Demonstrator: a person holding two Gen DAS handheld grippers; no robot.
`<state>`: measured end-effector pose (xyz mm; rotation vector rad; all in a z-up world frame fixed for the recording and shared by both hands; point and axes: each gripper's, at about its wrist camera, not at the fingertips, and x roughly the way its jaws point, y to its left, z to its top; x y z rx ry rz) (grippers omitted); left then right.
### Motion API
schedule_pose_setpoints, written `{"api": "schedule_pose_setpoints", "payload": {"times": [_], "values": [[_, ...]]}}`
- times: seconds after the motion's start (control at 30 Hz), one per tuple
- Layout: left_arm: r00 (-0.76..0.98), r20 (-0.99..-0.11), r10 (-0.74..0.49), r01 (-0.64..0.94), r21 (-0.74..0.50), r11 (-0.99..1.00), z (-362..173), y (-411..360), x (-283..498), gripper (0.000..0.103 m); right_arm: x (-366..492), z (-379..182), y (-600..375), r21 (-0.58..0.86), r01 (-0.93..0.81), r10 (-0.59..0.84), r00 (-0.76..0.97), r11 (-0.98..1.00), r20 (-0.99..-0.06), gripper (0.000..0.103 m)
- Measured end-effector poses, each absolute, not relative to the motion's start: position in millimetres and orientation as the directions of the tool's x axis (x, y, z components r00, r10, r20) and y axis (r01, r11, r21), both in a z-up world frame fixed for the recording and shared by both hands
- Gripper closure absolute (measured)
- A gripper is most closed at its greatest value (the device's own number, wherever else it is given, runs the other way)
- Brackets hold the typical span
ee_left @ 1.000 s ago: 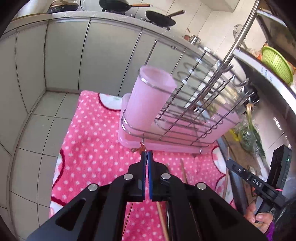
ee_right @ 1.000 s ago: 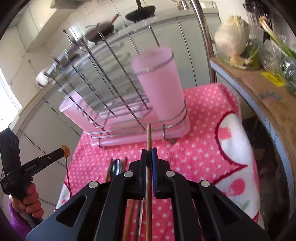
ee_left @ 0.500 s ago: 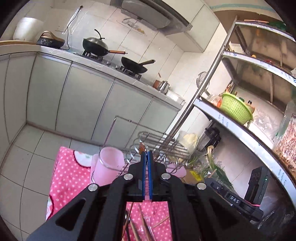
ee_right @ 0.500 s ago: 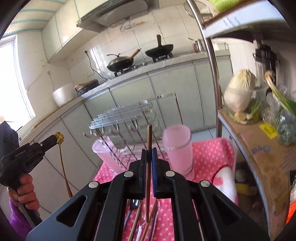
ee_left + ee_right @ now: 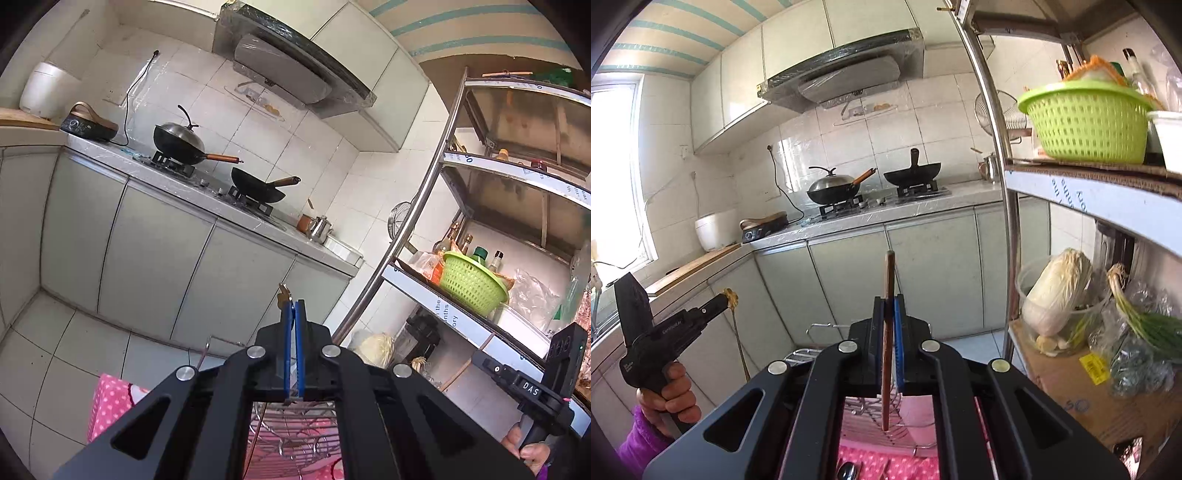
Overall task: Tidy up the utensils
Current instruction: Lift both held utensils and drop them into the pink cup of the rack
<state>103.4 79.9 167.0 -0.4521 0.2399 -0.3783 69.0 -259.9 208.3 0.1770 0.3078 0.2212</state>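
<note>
Brown wooden chopstick (image 5: 888, 332) is pinched by right gripper (image 5: 888, 306), thin gold-tipped utensil (image 5: 738, 332) by left gripper (image 5: 292, 306); slippage is risked, wire rack (image 5: 871, 410) at 6 o'clock.

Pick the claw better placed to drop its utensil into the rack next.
Right, probably. Its claw grips a chopstick hanging straight above the rack. The left claw pinches a thin utensil off to the side.
</note>
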Motion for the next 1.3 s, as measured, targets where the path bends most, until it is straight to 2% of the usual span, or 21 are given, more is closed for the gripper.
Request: {"api": "schedule_pose_setpoints", "payload": {"times": [0.23,0.4,0.5,0.7,0.8,0.97,1.0,1.03,1.07,1.1,1.17,1.3], "values": [[0.913,-0.094,-0.397,0.313,-0.464,0.829,154.4,79.1,137.3,0.102,105.3,207.1,-259.3,0.147,-0.144,0.185,0.93,0.979,-0.317,0.098],[0.911,-0.108,-0.398,0.301,-0.486,0.82,128.2,80.9,159.3,0.102,132.4,176.8,-258.0,0.149,-0.136,0.186,0.898,0.979,-0.4,0.098],[0.908,-0.14,-0.394,0.285,-0.484,0.827,106.9,80.9,166.6,0.102,148.1,154.4,-259.8,0.172,-0.132,0.199,0.863,0.976,-0.464,0.098],[0.884,-0.271,-0.382,0.218,-0.485,0.847,67.2,81.6,175.0,0.101,172.4,114.4,-264.6,0.228,-0.124,0.235,0.789,0.966,-0.568,0.097],[0.863,-0.325,-0.386,0.185,-0.506,0.842,50.0,85.2,178.2,0.101,179.2,102.5,-262.6,0.239,-0.123,0.246,0.765,0.963,-0.595,0.097],[0.854,-0.36,-0.375,0.169,-0.49,0.855,45.8,82.9,172.5,0.099,183.3,98.4,-258.2,0.224,-0.117,0.233,0.758,0.967,-0.609,0.097],[0.852,-0.371,-0.369,0.164,-0.48,0.862,46.3,81.7,172.3,0.098,184.0,97.6,-257.4,0.224,-0.117,0.233,0.753,0.968,-0.615,0.096],[0.851,-0.376,-0.366,0.163,-0.473,0.866,47.8,80.8,171.9,0.092,185.4,97.3,-257.2,0.223,-0.119,0.235,0.75,0.967,-0.618,0.094],[0.852,-0.38,-0.361,0.16,-0.468,0.869,49.4,80.7,171.0,0.083,185.6,98.6,-257.0,0.222,-0.119,0.234,0.749,0.968,-0.62,0.086],[0.854,-0.38,-0.356,0.155,-0.466,0.871,51.8,81.2,169.8,0.08,185.3,99.6,-256.8,0.22,-0.119,0.232,0.749,0.968,-0.62,0.075],[0.858,-0.377,-0.35,0.15,-0.468,0.871,57.1,84.9,167.0,0.072,181.8,103.5,-258.0,0.214,-0.12,0.229,0.756,0.969,-0.613,0.066],[0.87,-0.366,-0.331,0.143,-0.456,0.878,70.4,89.9,159.5,0.071,169.8,112.9,-258.0,0.191,-0.121,0.214,0.772,0.974,-0.599,0.065]]}}
